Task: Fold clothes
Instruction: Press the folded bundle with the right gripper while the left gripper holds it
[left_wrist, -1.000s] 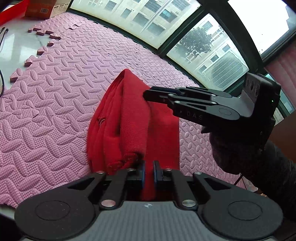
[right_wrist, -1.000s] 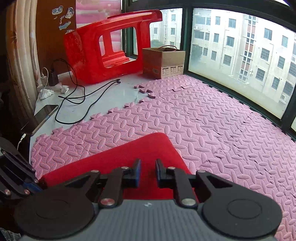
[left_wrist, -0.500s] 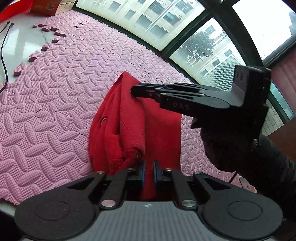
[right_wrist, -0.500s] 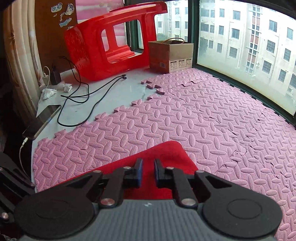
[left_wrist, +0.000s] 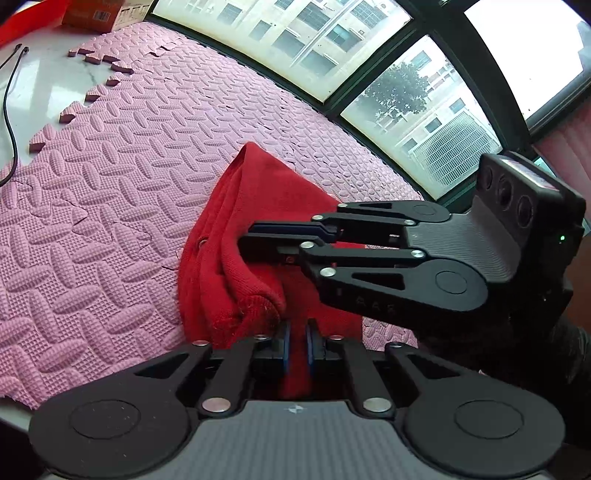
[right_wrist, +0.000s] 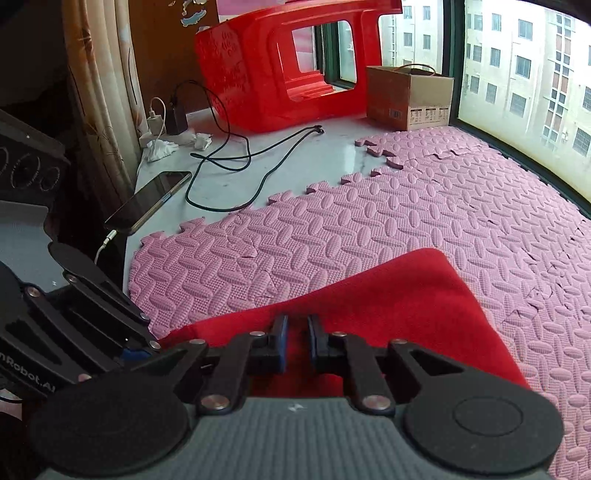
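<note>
A red knitted garment, already doubled over into several layers, lay on a pink interlocking foam mat with an embossed oval pattern that covered most of a pale marble tabletop beside a wide window. Both hand-held tools had hold of the cloth. The left tool had its two blue-padded fingers drawn close together with a strip of red fabric pinched between them, near a bunched, frayed-looking edge of the garment. The right tool was likewise closed down on a flat stretch of the same red cloth, and in the left view it reached in from the right, its black fingers lying against the raised fold. The garment stood up in a soft ridge between the two tools rather than lying flat, which suggested the step in hand was a fold in mid-carry: one side lifted to be brought over the rest. The next move would probably call for both tools to travel together across the garment, keeping the held edge taut and level, then lowering it so the edges line up before either tool lets go. Beyond the mat sat a red plastic stool on its side, a brown cardboard box, a black cable and a dark smartphone, all well apart from the garment.
</note>
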